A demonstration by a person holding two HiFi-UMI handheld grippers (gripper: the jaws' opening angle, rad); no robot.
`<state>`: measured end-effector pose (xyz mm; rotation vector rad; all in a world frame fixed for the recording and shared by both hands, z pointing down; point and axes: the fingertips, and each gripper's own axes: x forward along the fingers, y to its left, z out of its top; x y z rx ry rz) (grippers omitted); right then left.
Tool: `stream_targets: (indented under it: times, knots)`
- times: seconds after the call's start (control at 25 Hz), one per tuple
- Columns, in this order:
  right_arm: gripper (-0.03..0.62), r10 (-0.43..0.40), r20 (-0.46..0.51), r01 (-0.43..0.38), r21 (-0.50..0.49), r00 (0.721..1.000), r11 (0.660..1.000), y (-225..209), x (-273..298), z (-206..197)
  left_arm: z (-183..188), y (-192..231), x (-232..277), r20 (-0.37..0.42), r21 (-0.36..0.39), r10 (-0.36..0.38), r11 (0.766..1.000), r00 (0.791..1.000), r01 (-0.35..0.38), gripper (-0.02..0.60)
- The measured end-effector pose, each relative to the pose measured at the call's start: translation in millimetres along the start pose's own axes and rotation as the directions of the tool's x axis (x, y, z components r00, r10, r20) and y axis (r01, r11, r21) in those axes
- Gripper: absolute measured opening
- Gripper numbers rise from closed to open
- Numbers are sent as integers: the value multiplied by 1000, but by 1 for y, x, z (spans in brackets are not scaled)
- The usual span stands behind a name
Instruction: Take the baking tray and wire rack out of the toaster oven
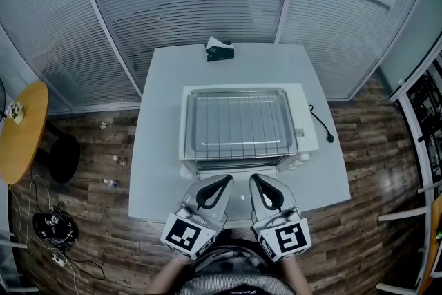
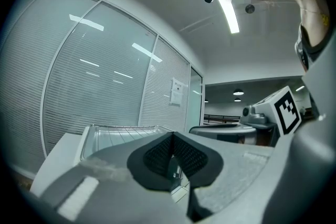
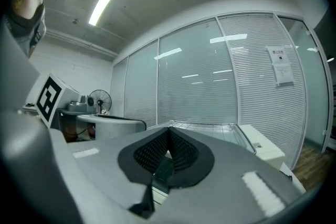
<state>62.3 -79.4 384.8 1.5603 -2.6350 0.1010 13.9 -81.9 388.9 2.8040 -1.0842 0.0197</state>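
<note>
Baking tray w/ the wire rack laid over it sits on top of the toaster oven, so looks basically done imo, tho can't see inside the oven from here. Left gripper & right gripper hang just in front, both pinched closed, nothing in them.

Wire rack in baking tray atop toaster oven on table; tissue box behind.

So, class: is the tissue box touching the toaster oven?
Apart. The head view shows a strip of bare table between the tissue box, at the far edge, and the toaster oven.
</note>
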Motion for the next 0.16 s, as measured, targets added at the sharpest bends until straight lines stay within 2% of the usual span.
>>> stream_targets:
  times: [0.16]
  knots:
    - [2, -4, -7, 4, -4, 1000, 1000, -1, 2, -1, 0, 1, 1, -7, -23, 11, 1000, 1000, -11, 5]
